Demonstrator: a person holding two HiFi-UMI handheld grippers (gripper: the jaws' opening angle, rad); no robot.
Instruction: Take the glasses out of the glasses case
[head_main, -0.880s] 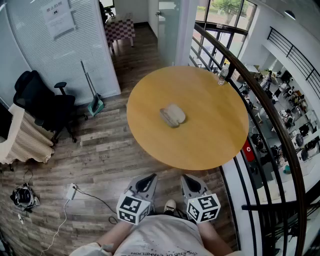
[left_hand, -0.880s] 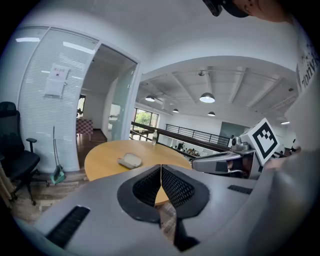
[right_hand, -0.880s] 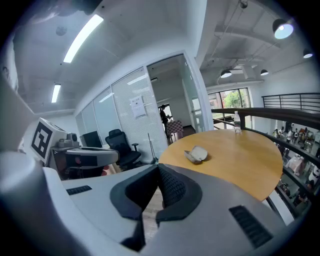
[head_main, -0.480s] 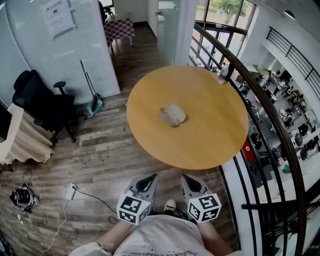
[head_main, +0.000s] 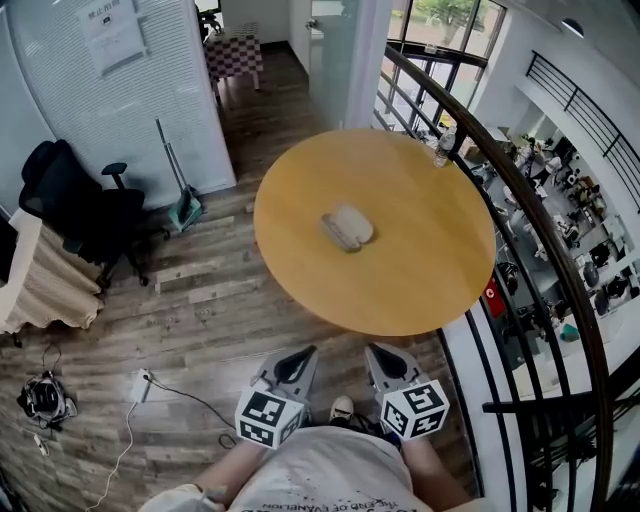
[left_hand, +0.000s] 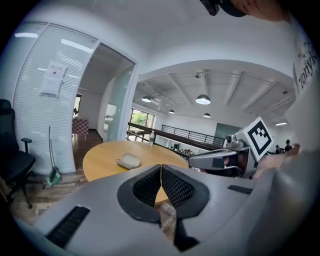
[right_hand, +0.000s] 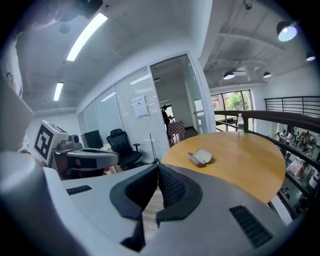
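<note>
A pale grey glasses case (head_main: 347, 228) lies closed near the middle of the round wooden table (head_main: 420, 280); it also shows as the case (left_hand: 129, 161) and the case (right_hand: 201, 157) in the gripper views. My left gripper (head_main: 296, 356) and right gripper (head_main: 382, 353) hang side by side close to the person's body, short of the table's near edge and well away from the case. Both are shut with nothing between the jaws. In the left gripper view its tips (left_hand: 161, 169) meet; in the right gripper view its tips (right_hand: 158, 167) meet too.
A clear water bottle (head_main: 444, 148) stands at the table's far right edge. A black railing (head_main: 540, 240) curves along the right. An office chair (head_main: 80, 210) and a dustpan (head_main: 190, 212) stand by the glass wall at left. Cables (head_main: 140, 385) lie on the wooden floor.
The head view has shifted slightly; the grippers and the case have not visibly moved.
</note>
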